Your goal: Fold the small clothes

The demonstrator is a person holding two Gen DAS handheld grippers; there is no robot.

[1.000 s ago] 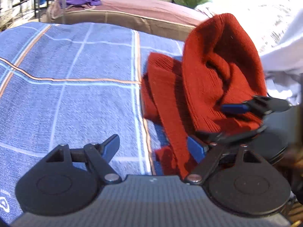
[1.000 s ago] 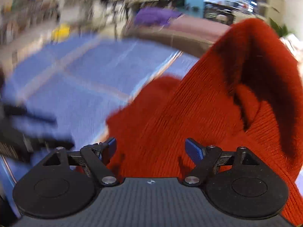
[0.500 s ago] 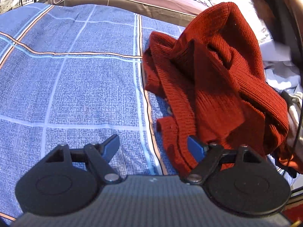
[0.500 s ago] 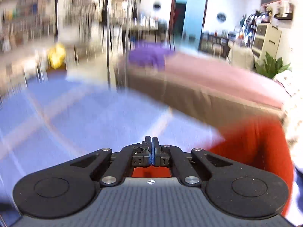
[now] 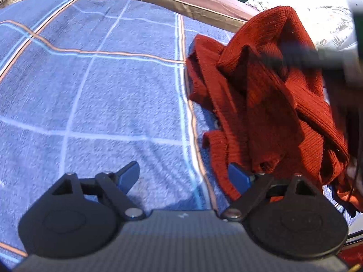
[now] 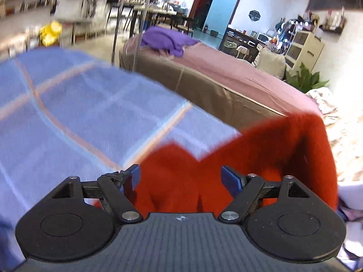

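A crumpled red knit garment (image 5: 267, 104) lies in a heap at the right edge of a blue plaid cover (image 5: 95, 95). My left gripper (image 5: 183, 176) is open and empty, low over the cover, with its right fingertip (image 5: 238, 176) close to the garment's near hem. My right gripper (image 6: 180, 179) is open and empty, just above the same red garment (image 6: 261, 158); the view is blurred. A dark blurred shape that may be the right gripper crosses the top right of the left wrist view (image 5: 313, 56).
A brown-sided bed (image 6: 226, 86) with a mauve cover stands behind, with a purple cloth (image 6: 168, 38) on it. White patterned fabric (image 5: 329, 25) lies to the right of the garment. Shelves, tables and a plant (image 6: 304, 79) stand further back.
My right gripper was open, then shut above the garment, and is now open again and lower over it. The garment's raised part has sagged a little. My left gripper stayed open.
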